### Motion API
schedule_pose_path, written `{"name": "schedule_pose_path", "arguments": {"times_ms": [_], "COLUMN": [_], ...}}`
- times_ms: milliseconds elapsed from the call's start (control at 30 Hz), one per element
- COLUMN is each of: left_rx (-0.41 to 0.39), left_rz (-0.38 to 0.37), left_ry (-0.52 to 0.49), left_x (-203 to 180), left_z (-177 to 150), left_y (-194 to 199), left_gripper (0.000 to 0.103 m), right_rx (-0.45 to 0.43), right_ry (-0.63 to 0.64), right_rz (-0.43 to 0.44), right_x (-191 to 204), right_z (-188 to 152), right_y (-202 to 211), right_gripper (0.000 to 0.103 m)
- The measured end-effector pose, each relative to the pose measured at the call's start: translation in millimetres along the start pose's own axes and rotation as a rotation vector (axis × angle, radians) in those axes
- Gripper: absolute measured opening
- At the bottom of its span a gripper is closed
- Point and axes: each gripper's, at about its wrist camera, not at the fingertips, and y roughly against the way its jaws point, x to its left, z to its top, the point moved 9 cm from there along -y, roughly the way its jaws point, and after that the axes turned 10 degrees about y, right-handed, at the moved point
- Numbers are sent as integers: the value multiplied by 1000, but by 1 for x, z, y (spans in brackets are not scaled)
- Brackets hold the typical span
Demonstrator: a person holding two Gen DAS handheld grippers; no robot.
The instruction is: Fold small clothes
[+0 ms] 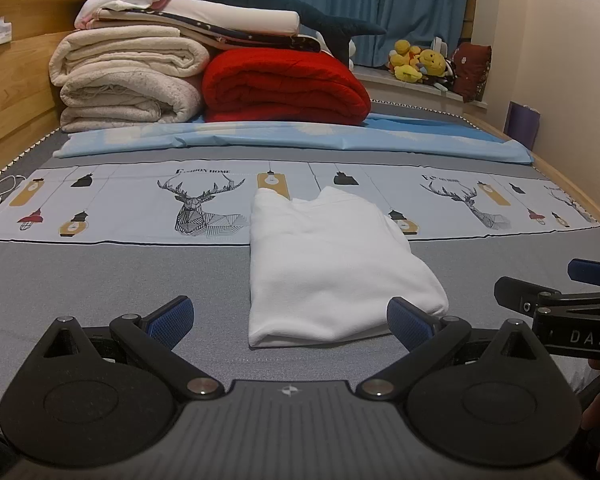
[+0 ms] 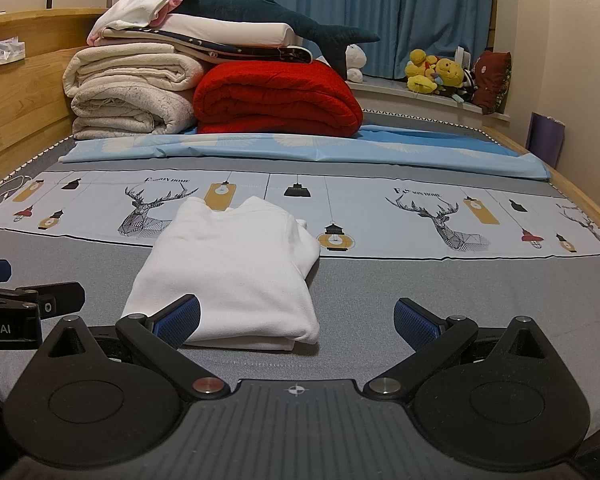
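A small white garment lies folded into a narrow rectangle on the grey bed sheet. It shows again in the right wrist view as the same white garment. My left gripper is open just short of its near edge, holding nothing. My right gripper is open too, with its left pad in front of the garment's near edge. The right gripper reaches into the left wrist view at the right edge. The left gripper shows at the left edge of the right wrist view.
Folded cream blankets, a red quilt and a plush shark are stacked at the far end. A light blue sheet lies in front of them. Plush toys sit on the windowsill. A wooden headboard runs along the left.
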Motion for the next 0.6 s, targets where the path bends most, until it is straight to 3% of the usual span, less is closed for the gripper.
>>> {"name": "schedule_pose_path", "arguments": {"times_ms": [600], "left_rx": [1], "left_rz": [-2], "left_ry": [-2], "left_x": [-1], "left_z": [-1], "left_y": [0], "left_gripper": [103], "right_rx": [1], "right_ry": [-1], "right_rz": [0], "right_x": [0], "right_z": [0], "right_y": [0], "right_gripper": [102]}}
